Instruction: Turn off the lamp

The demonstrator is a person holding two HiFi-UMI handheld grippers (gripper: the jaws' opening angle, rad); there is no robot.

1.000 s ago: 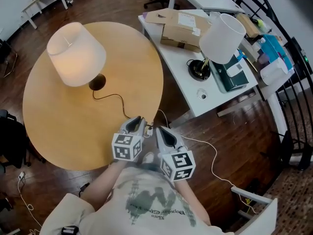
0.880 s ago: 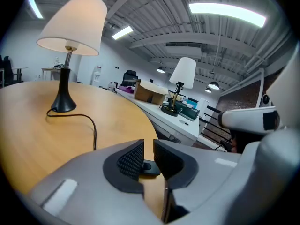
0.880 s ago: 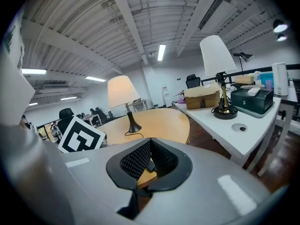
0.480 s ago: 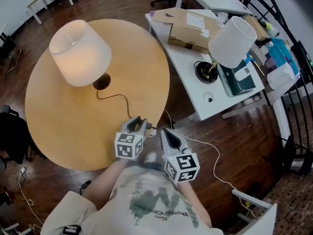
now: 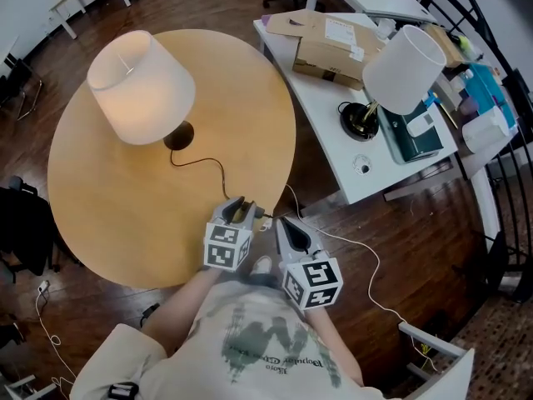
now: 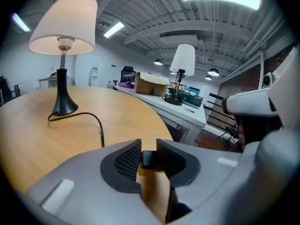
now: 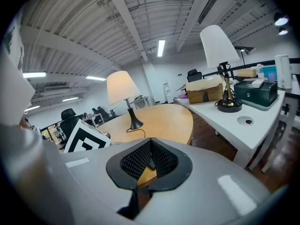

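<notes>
In the head view, the lamp [image 5: 141, 77] stands lit on the far left part of the round wooden tabletop [image 5: 100, 215]. Its dark cord [image 5: 204, 163] runs from the base to the near edge. There the left tool [image 5: 240, 205] points down at the cord's end, and the right tool [image 5: 283, 223] hovers just beside it, off the edge. A second lamp [image 5: 404, 57], unlit, stands on the white tabletop [image 5: 329, 115] to the right, near a cardboard box [image 5: 333, 44].

In the left gripper view, the left tool [image 6: 149, 146] has just opened its jaws. They stand apart with the small black switch [image 6: 149, 159] between their tips; whether the pads touch it cannot be told. The lit lamp [image 6: 63, 25] stands well beyond, the cord [image 6: 93, 121] curving back from it.

In the right gripper view, the right tool [image 7: 151, 142] is closed, its jaws meeting at the tips with nothing held. The lamp [image 7: 121, 87] glows across the tabletop [image 7: 164, 118].
</notes>
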